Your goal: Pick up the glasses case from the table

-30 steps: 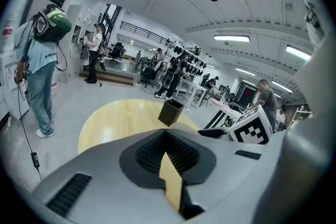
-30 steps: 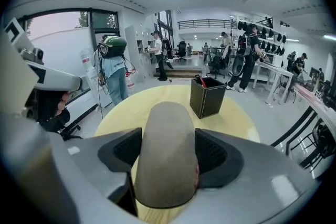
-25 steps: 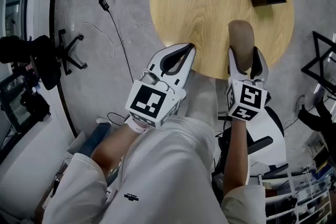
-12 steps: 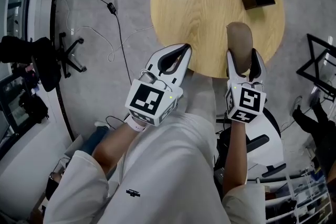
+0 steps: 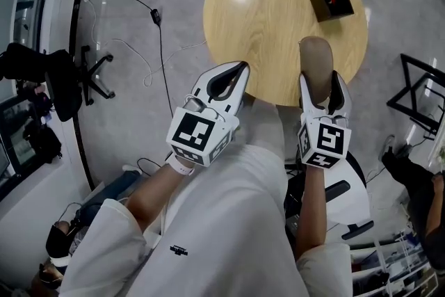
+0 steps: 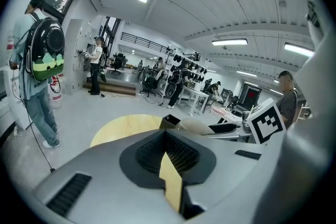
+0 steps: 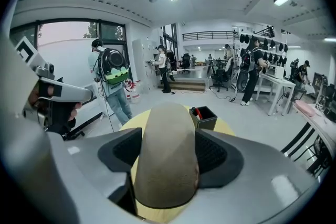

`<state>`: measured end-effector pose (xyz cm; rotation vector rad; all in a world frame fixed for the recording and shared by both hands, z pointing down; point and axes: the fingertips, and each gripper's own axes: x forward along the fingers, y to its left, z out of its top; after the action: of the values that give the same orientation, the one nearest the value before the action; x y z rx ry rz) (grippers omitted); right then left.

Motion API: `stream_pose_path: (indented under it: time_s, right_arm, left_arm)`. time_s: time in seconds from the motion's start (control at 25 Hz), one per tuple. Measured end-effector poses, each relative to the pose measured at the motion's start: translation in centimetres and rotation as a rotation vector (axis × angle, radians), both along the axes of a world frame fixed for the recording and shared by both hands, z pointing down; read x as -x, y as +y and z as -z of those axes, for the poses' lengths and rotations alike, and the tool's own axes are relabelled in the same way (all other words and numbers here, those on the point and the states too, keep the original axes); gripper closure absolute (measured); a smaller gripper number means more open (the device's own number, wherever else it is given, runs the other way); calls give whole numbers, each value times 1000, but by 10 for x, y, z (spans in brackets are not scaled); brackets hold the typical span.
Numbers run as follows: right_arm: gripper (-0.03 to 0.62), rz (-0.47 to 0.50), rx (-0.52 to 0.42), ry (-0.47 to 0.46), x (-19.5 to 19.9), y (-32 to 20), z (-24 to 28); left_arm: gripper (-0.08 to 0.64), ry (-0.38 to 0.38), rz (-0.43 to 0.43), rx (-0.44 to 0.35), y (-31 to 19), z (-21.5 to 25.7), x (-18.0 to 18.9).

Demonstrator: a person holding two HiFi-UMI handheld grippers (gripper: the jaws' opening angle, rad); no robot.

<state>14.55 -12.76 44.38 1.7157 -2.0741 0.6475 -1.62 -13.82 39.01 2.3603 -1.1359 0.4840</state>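
Here, the right tool (image 5: 320,83) clenched the tan glasses case (image 5: 316,58) over the round counter's (image 5: 264,10) near edge
The left tool (image 5: 240,70), closed and empty, hung at that edge; a black box (image 5: 332,2) stood well apart by the far rim

The glasses case (image 5: 316,59) (image 7: 165,155) is a tan, matte, oblong shell with rounded ends, and it is closed. It is clamped lengthwise between the jaws of the right gripper (image 5: 320,81), which press on its long sides. Its far end sticks out over the near right edge of the round wooden table (image 5: 264,24).
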Motion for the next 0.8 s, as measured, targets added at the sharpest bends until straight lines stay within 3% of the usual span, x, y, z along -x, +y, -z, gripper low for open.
stream_pose_path:
  time_s: [0.8]
  right_arm:
    - [261, 13, -185, -8, -9, 9, 120]
  left_arm:
    - [554, 53, 58, -111, 13, 85, 10]
